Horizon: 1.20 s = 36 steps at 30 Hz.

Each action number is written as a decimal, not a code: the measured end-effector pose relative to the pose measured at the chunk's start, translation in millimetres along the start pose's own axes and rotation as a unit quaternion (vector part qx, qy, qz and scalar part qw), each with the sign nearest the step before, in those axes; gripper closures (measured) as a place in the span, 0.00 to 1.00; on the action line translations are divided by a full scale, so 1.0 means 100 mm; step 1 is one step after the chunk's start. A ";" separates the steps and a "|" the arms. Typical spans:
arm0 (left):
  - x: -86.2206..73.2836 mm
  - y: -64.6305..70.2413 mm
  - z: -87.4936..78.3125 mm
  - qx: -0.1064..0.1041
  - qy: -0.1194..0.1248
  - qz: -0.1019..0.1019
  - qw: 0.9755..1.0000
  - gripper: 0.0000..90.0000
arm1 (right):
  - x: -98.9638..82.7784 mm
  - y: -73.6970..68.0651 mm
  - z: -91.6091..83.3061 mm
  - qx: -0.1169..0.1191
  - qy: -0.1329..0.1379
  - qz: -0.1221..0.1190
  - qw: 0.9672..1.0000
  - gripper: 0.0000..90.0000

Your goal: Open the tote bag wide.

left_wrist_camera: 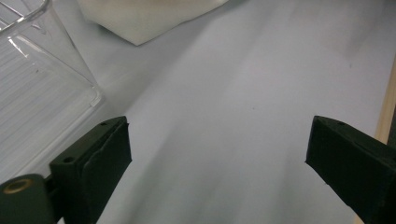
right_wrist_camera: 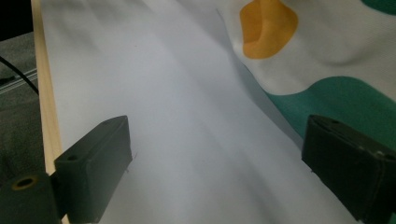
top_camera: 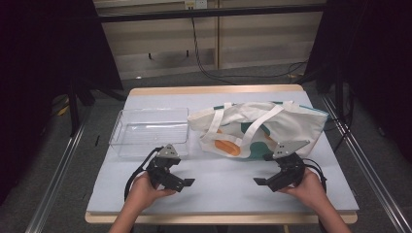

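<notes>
Pale blue-grey matting covers the table (top_camera: 218, 182), which has a light wooden edge and stands on a grey floor between dark curtains. We take the tote bag (top_camera: 257, 128) as the thing in hand: it lies flat on the far right part of the table, cream cloth with orange and green shapes, its white straps draped across the top. In the right gripper view its orange patch and green band show at the upper right (right_wrist_camera: 327, 60), near the right-hand jaw but not touching it. Just left of the bag, close beside it, sits a clear plastic bin (top_camera: 150, 132) with ribbed floor; the left gripper view shows its near corner (left_wrist_camera: 42, 88) by the left-hand jaw.

We hold our left gripper (top_camera: 187, 183) at the near left of the table, pointing toward the middle, its jaws spread wide over bare matting with nothing between them. Our right gripper (top_camera: 258, 181) sits at the near right, pointing inward toward the left one, jaws likewise spread wide and holding nothing. Both are well apart from each other.
</notes>
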State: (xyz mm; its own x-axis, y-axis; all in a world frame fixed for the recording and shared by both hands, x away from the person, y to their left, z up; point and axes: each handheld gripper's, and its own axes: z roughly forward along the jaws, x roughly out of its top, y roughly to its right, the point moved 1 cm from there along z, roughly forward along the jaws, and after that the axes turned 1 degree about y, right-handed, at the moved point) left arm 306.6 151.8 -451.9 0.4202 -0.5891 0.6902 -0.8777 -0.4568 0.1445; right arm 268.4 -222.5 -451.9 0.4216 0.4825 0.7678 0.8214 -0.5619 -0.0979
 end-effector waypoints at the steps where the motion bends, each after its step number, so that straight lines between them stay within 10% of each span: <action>1: 0.00 0.00 0.01 0.004 -0.001 0.005 1.000 0.07 | 0.00 0.00 0.00 0.001 -0.001 0.000 1.000 0.08; 36: 0.33 0.05 -0.11 -0.021 0.011 0.007 1.000 0.07 | -0.03 0.10 -0.26 0.004 -0.009 0.020 1.000 0.09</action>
State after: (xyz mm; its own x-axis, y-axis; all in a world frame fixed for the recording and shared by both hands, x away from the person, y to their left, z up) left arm 313.8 137.3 -420.8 0.4029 -0.5802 0.7078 -0.8927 -0.4196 0.1642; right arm 265.9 -247.1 -439.0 0.4603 0.4716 0.7522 0.8069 -0.5755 -0.1330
